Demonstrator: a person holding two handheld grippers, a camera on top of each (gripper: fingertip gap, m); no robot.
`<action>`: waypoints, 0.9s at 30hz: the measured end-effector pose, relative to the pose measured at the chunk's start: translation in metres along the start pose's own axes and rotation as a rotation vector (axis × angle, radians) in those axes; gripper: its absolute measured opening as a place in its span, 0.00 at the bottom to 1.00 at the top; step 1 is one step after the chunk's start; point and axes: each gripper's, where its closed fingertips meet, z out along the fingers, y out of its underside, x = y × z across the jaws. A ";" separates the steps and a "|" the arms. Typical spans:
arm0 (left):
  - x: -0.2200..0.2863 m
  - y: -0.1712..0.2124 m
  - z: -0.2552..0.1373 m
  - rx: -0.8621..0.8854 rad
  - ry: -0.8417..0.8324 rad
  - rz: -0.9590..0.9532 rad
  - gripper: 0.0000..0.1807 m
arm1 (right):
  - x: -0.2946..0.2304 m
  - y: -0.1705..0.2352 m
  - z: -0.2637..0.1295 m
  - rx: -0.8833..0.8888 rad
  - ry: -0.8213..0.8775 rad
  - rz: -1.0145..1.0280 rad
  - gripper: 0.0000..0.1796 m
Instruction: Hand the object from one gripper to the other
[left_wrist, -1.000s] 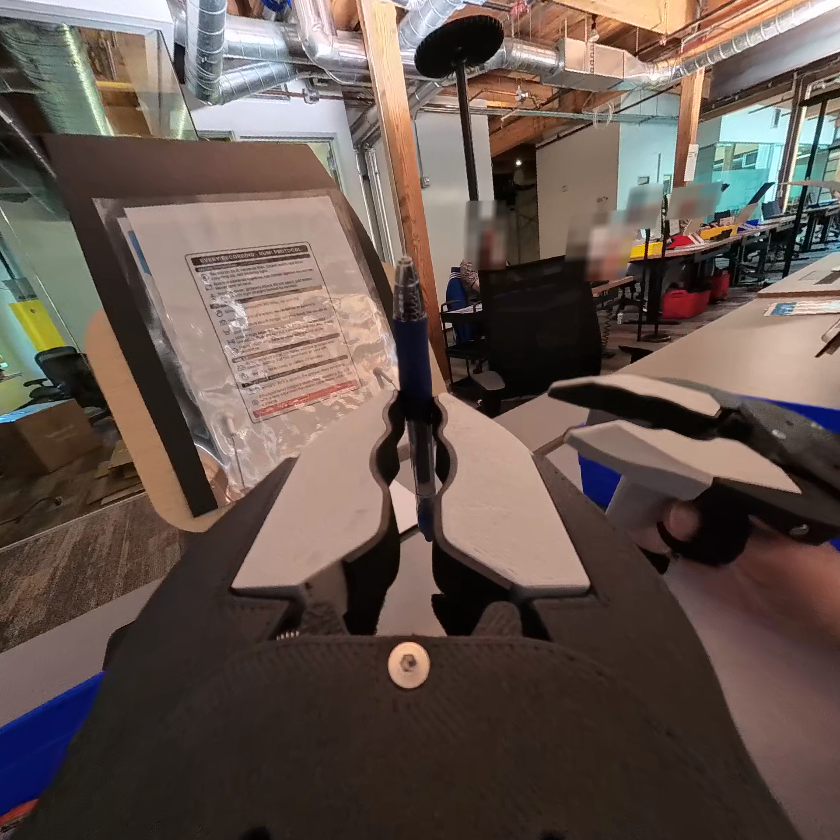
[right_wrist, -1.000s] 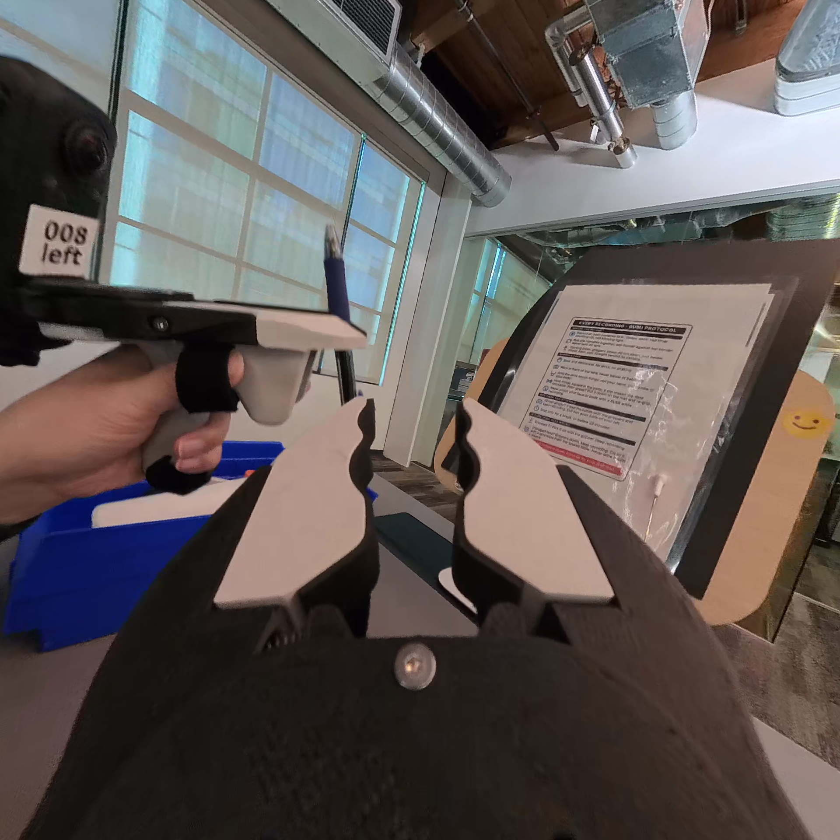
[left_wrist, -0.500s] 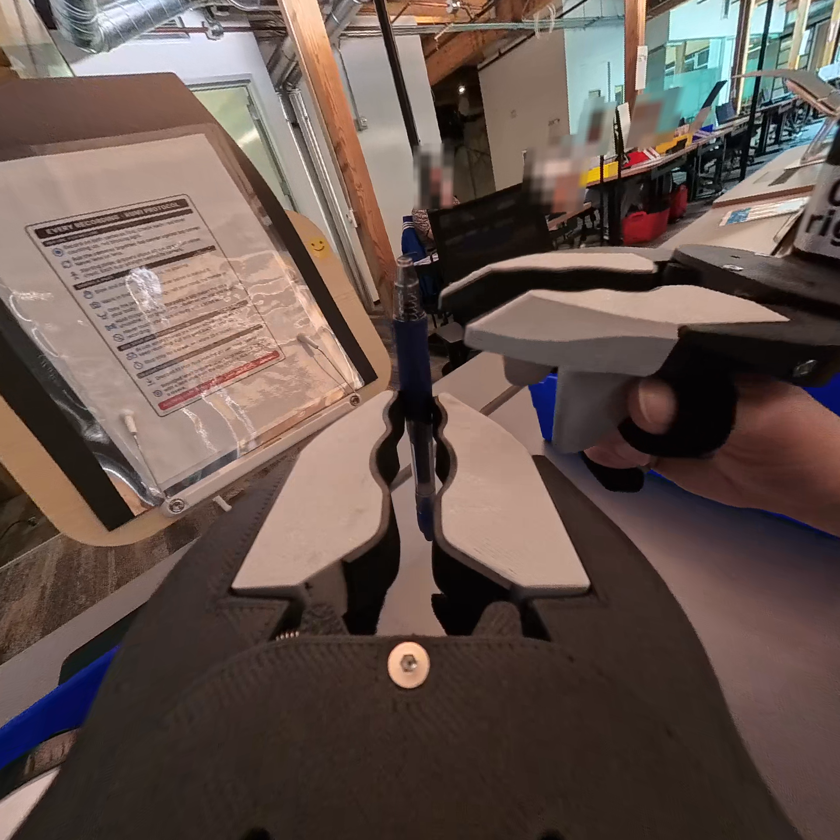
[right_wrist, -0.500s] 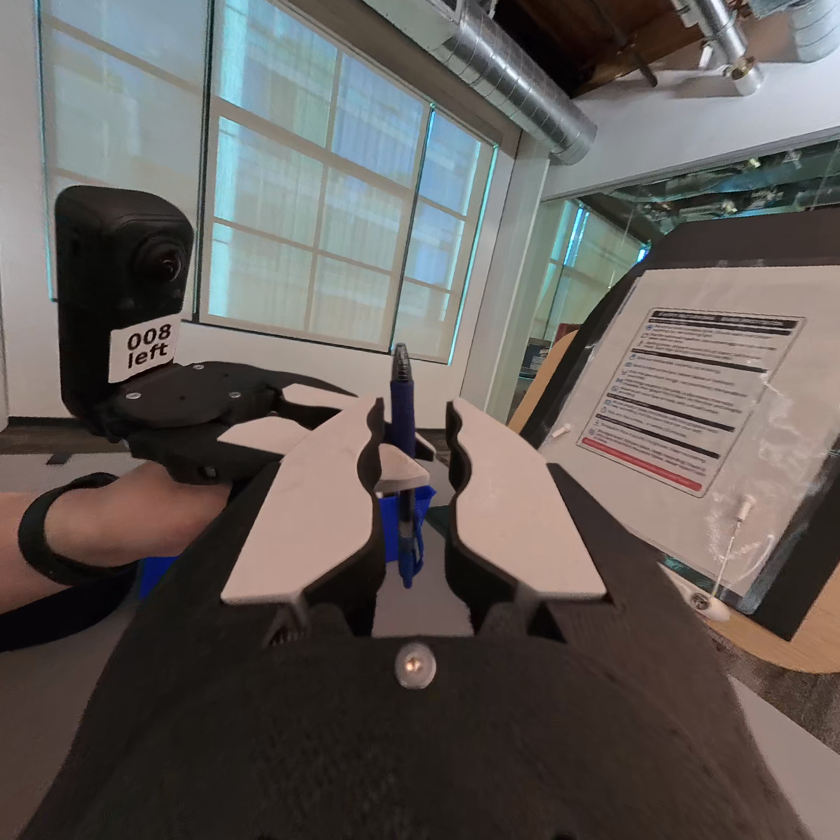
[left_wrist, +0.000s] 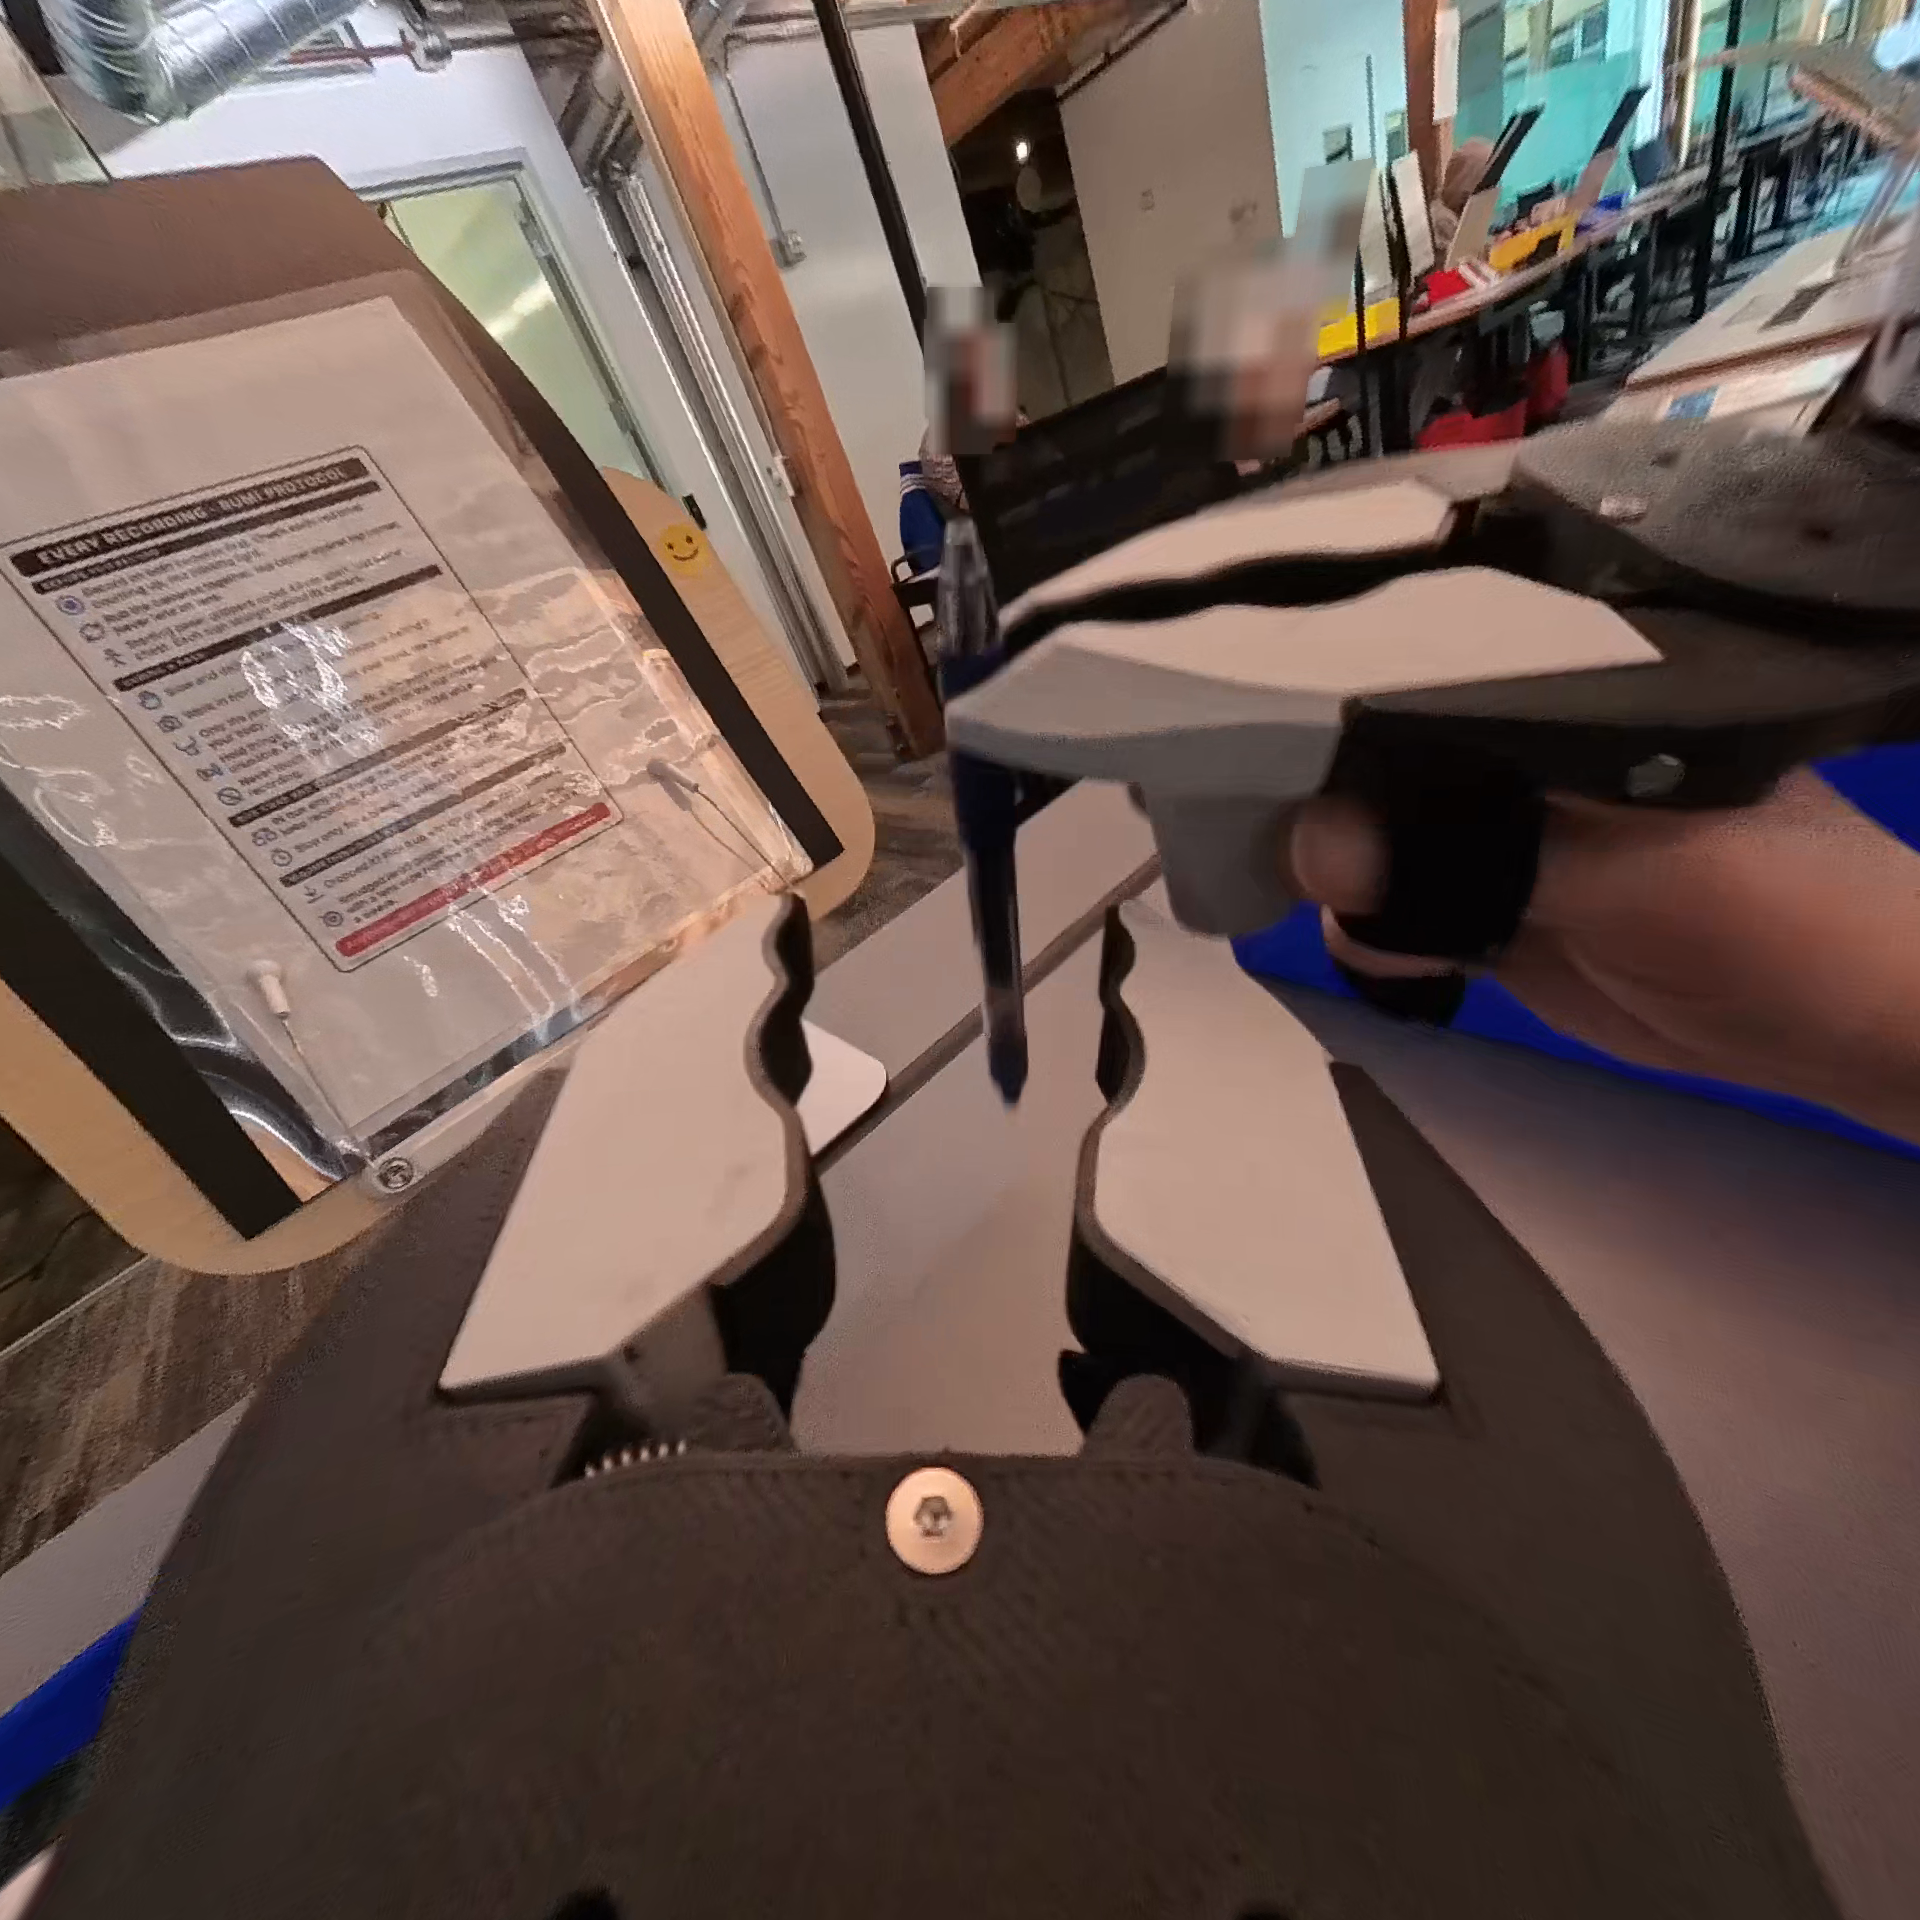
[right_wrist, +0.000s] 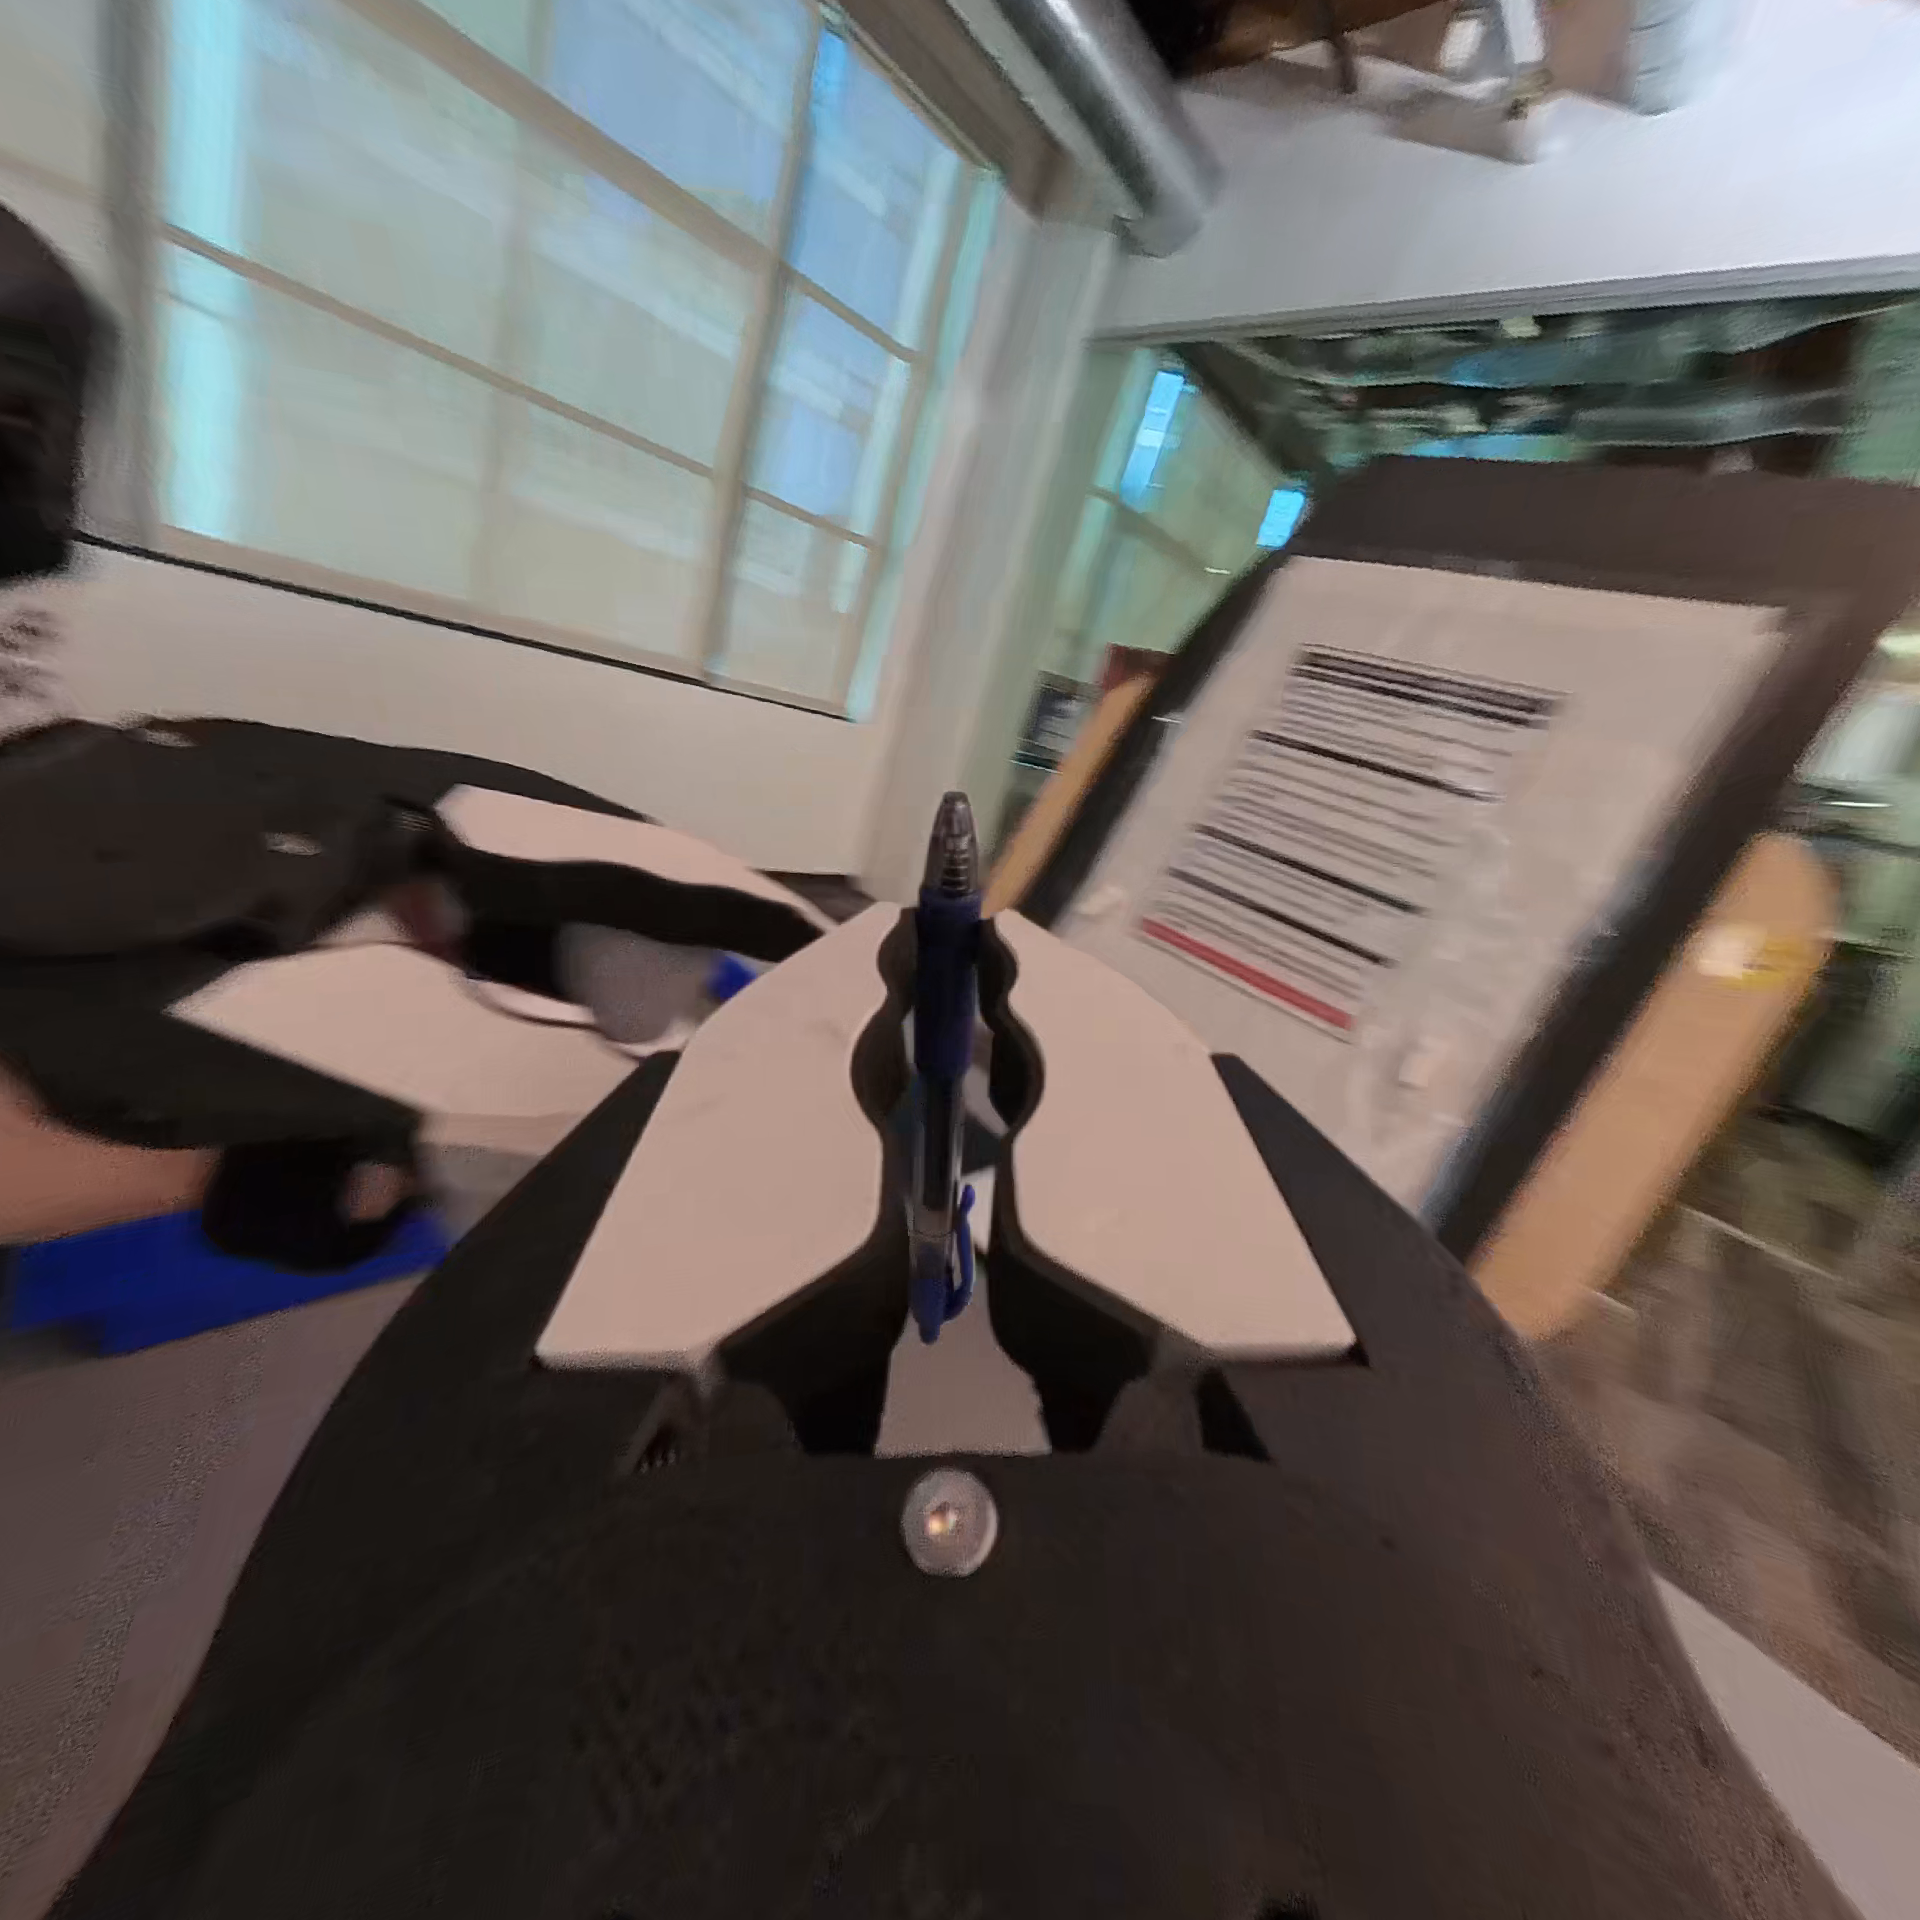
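A blue pen (right_wrist: 943, 1049) stands upright, clamped between the fingertips of my right gripper (right_wrist: 945, 920), which is shut on it. In the left wrist view the same pen (left_wrist: 987, 894) hangs from the right gripper (left_wrist: 971, 665), which reaches in from the right, held by a hand (left_wrist: 1683, 935). My left gripper (left_wrist: 951, 925) is open and empty. Its jaws stand wide apart on either side of the pen's lower end without touching it. The left gripper also shows at the left of the right wrist view (right_wrist: 582, 914), blurred.
A black-framed board with a printed sheet under plastic (left_wrist: 312, 707) stands close on the left, on the grey table (left_wrist: 1558, 1299). It also shows in the right wrist view (right_wrist: 1455, 831). A blue bin (left_wrist: 1870, 790) sits behind the hand. Desks and chairs fill the far room.
My right gripper has closed on the pen's upper part. My left gripper has opened and let go of the pen. Both views are blurred from motion.
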 end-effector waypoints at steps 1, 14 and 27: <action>0.000 0.000 0.000 -0.009 0.003 0.001 0.31 | 0.017 0.002 -0.003 -0.032 0.095 -0.061 0.06; -0.011 0.002 -0.001 -0.025 -0.036 -0.009 0.26 | 0.092 0.013 -0.025 -0.323 0.490 -0.372 0.06; 0.003 0.010 0.005 -0.045 0.020 -0.037 0.22 | 0.045 0.004 -0.009 -0.170 0.108 0.199 0.06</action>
